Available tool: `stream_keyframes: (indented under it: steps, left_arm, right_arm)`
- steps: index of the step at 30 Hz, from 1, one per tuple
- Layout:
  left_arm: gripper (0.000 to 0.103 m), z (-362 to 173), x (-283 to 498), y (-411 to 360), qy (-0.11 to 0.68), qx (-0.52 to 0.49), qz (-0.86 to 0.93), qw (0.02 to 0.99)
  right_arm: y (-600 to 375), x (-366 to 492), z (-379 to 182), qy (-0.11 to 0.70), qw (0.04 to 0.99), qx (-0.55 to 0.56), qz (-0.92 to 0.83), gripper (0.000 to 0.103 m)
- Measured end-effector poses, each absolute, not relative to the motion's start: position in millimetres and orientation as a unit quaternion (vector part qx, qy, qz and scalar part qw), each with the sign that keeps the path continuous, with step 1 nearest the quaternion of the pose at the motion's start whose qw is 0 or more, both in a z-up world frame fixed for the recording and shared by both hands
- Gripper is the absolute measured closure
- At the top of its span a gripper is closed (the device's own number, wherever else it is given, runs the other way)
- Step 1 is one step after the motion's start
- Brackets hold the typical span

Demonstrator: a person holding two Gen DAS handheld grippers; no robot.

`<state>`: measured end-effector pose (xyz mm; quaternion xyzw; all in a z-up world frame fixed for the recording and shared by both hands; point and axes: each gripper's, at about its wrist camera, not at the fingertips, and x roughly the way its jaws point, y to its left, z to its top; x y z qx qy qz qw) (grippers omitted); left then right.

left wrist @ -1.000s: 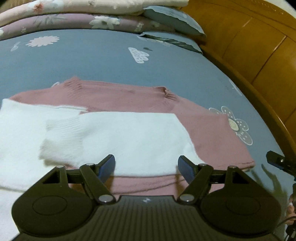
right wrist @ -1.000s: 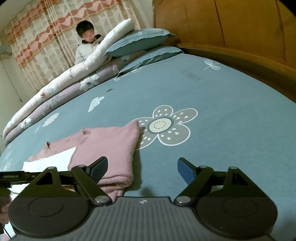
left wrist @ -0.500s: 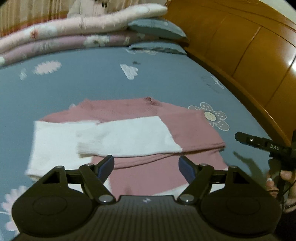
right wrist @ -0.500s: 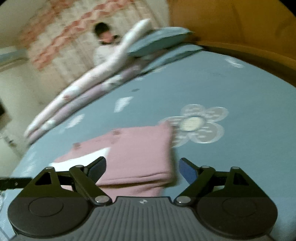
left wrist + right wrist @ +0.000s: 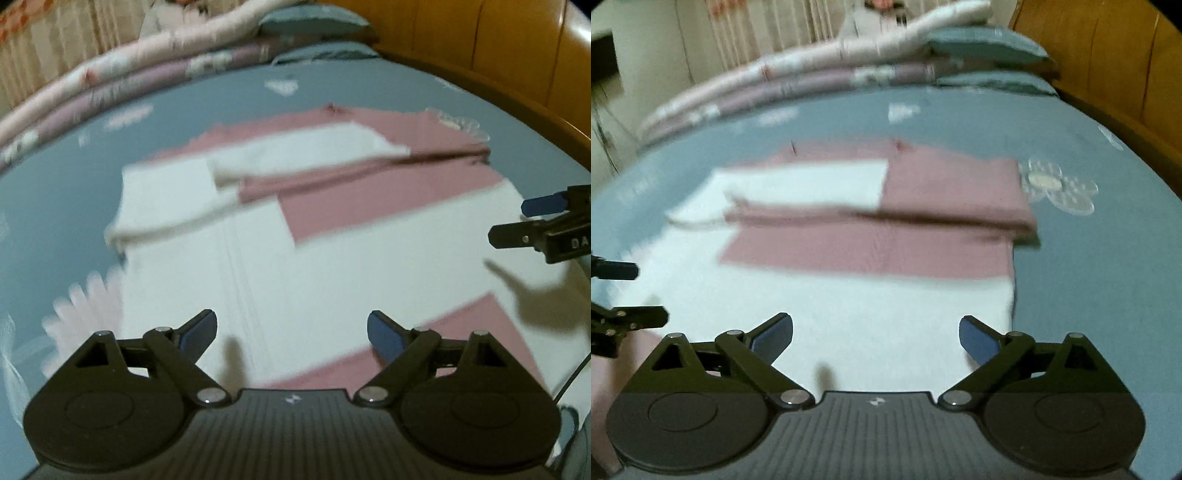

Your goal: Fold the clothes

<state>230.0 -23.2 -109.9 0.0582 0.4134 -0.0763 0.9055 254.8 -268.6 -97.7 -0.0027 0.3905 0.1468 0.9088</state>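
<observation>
A pink and white block-striped sweater (image 5: 332, 258) lies flat on the blue bedsheet (image 5: 74, 203), its sleeves folded across the far part. My left gripper (image 5: 291, 332) hovers over the near white band. Its jaws are opening and hold nothing. In the right wrist view the same sweater (image 5: 886, 251) stretches away, and my right gripper (image 5: 875, 336) hangs over its near white band, right of the left one. Its jaws are opening too, with nothing between them. Each gripper shows in the other's view: the right gripper (image 5: 517, 221) at the right edge, the left gripper (image 5: 639, 295) at the left edge.
Rolled quilts (image 5: 129, 85) and grey-blue pillows (image 5: 314, 22) line the bed's far side. A wooden headboard (image 5: 498, 48) runs along the right. A person (image 5: 875, 14) sits behind the quilts, with curtains beyond. Bare sheet with a flower print (image 5: 1056, 188) lies right of the sweater.
Both grippers have pulled back from the folded sleeve end toward the sweater's near part, so much more of the garment shows. Both pairs of jaws stand wider.
</observation>
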Motion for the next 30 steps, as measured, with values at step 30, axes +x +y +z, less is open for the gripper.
stream_keyframes:
  steps: [30]
  left_arm:
    - [0.001, -121, 166, -6, 0.432, -0.021, -0.080, 0.898]
  right_arm:
    - [-253, 176, -119, 0.430, 0.899, -0.037, 0.078, 0.000]
